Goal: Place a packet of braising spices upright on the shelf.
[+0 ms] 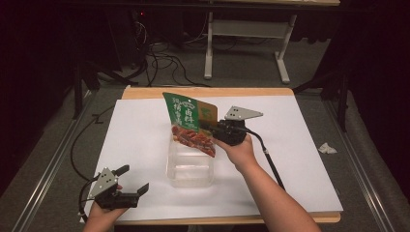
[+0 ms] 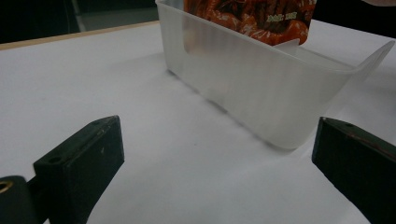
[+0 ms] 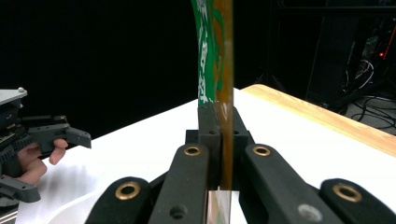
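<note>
Jaws clamped on green snack bag (image 1: 189, 123), white Chinese lettering

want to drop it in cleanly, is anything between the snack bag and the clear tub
Nothing visible. The right gripper holds the snack bag with its lower end over the clear tub, which looks empty. The left gripper rests apart, open.

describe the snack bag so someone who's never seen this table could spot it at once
On the white sheet covering the table, a clear plastic tub sits mid-table. The snack bag hangs above it, pinched by the right gripper: green top, red-orange bottom, the only colourful item.
</note>
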